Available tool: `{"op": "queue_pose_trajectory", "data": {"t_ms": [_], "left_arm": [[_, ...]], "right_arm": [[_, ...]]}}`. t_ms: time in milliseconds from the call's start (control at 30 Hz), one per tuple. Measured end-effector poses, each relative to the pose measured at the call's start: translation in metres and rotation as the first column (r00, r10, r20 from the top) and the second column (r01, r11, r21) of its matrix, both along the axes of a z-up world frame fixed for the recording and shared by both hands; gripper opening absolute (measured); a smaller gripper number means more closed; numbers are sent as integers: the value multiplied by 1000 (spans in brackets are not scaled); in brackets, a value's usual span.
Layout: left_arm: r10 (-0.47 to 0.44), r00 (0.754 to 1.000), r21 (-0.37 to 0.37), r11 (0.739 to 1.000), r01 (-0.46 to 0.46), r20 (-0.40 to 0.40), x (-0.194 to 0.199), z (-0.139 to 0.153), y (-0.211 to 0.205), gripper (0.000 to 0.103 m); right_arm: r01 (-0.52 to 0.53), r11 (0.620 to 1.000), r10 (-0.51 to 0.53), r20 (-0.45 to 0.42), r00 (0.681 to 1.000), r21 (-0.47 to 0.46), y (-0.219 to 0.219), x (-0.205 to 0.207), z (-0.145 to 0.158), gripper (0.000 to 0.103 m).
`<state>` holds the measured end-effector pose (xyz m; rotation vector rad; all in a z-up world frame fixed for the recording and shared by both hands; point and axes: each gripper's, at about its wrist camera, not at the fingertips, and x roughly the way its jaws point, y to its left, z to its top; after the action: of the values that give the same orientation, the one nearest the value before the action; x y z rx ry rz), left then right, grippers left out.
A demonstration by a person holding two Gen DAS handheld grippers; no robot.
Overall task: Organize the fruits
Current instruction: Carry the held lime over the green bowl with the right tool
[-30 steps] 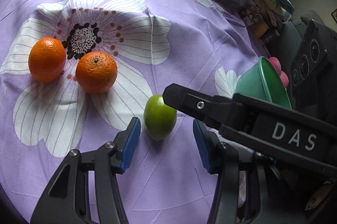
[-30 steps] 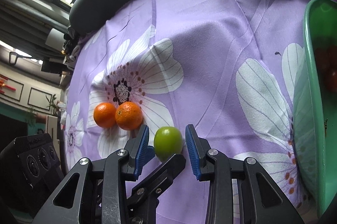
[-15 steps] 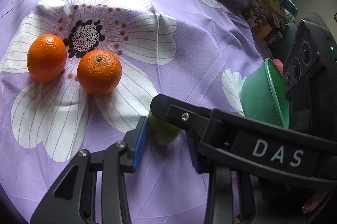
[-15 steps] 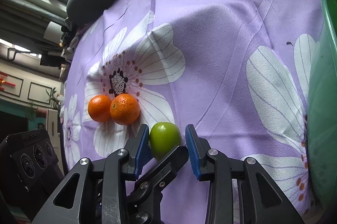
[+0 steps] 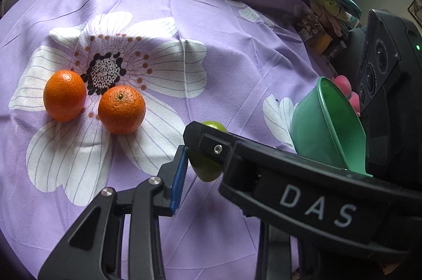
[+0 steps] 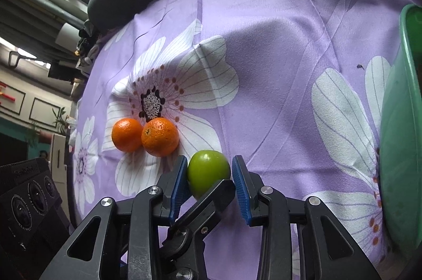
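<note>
- Left wrist cam: we look fwd & steeply down along the left gripper (image 5: 203,164), close over the cloth (image 5: 237,56); dark cushion at top, bowl (image 5: 316,127) at right edge.
- Right wrist cam: we look down along the right gripper (image 6: 209,183) w/ similar tilt, just as close; window upper left, bowl (image 6: 401,161) cut off at right.
- Shared by both: the lime (image 5: 208,172) (image 6: 208,169), two oranges (image 5: 121,108) (image 6: 159,136), big flower print, bowl.
- Each cam also catches the other gripper crossing its lower frame.
</note>
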<state>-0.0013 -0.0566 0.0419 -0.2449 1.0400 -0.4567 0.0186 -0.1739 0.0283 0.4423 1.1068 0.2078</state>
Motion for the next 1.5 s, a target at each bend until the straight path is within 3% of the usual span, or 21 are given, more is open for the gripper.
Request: {"op": "queue_pose_trajectory", "data": {"t_ms": [300,733,1100,1500], "left_arm": [[-7,991,-36,999,12,135,-18,31,-7,32],[-58,950,-77,993,85,306,-45,70,-40,32],[-192,914,-30,976,216,358,-47,83,-92,32],[-332,884,7,937,350,329,-43,75,-145,32]], "right_arm": [[30,999,-27,135,991,-20,-6,-21,36,38],[111,994,-97,316,944,-26,-35,-59,84,38],[234,972,-230,374,898,36,-85,-81,95,38],[366,926,-374,348,859,91,-135,-97,86,38]]}}
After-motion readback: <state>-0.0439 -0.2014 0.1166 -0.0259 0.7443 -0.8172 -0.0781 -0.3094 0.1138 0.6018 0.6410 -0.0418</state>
